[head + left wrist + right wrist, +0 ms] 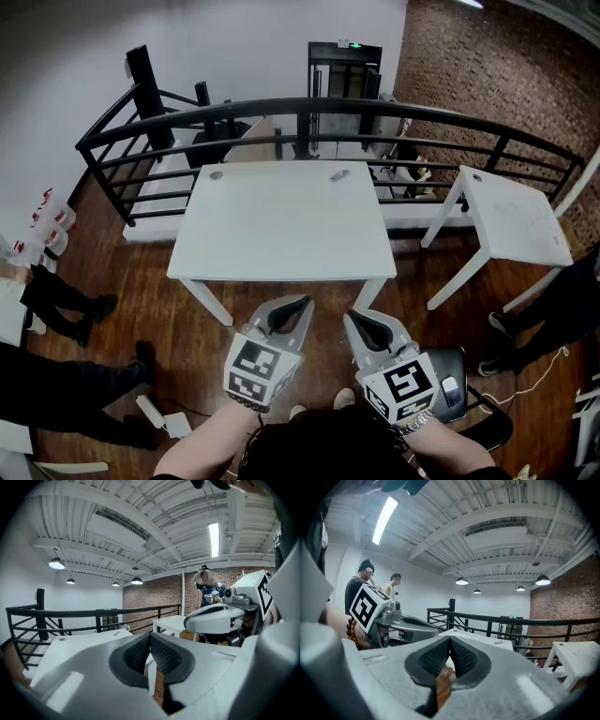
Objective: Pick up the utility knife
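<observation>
left gripper (305, 303) and right gripper (350, 317) hung closed and empty, since the utility knife (339, 175) lay well ahead on the counter (281, 230).

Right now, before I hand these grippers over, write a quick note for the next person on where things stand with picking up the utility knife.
Left gripper: shut and empty, held short of the near edge of the white table.
Right gripper: shut and empty, beside the left one.
Utility knife: the small grey item lying near the table's far edge, right of centre, untouched.
Done: nothing yet.
Left to do: open a gripper, reach across the table, close on the knife and lift it.
</observation>
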